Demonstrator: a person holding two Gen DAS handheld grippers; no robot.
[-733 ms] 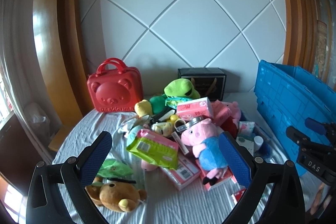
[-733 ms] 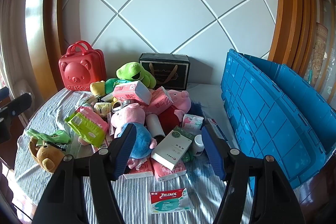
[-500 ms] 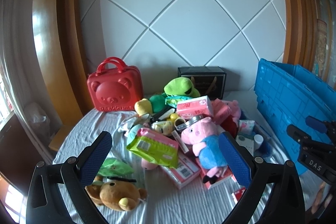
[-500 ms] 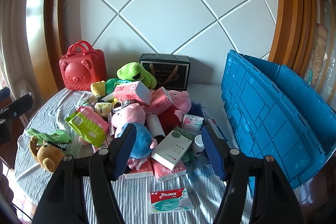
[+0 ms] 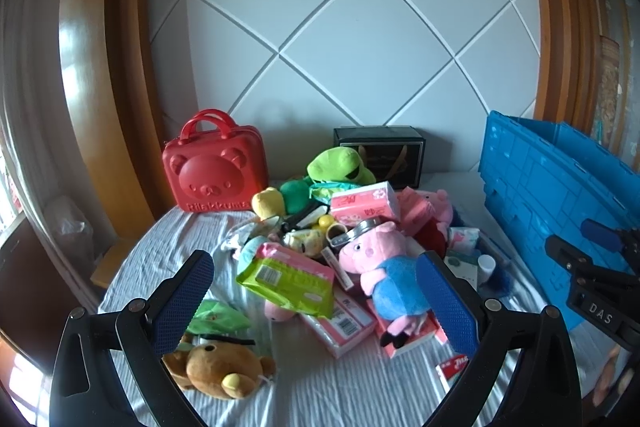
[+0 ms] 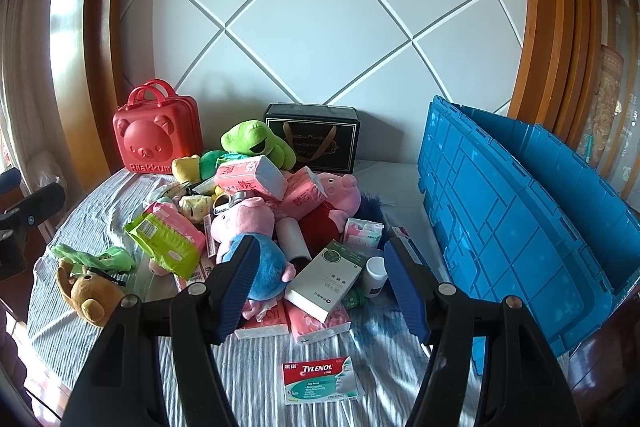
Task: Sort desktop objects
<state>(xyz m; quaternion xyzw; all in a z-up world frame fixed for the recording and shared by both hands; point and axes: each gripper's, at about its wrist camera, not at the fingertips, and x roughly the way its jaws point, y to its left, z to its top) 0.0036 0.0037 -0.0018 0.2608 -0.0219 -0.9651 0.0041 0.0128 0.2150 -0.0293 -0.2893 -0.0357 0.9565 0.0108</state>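
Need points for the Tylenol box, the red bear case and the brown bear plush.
Tylenol box (image 6: 320, 379), right wrist view, middle of its printed face.
red bear case (image 5: 214, 177), left wrist view, embossed bear face.
brown bear plush (image 5: 218, 371), left wrist view, its head.

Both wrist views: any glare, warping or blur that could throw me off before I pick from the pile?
Left wrist view: strong glare on the wooden frame, wall lines bow from fisheye, pile sharp. Right wrist view: same bowing, sun patches and shadows fall on the striped cloth near the Tylenol box, whose print reads clearly.
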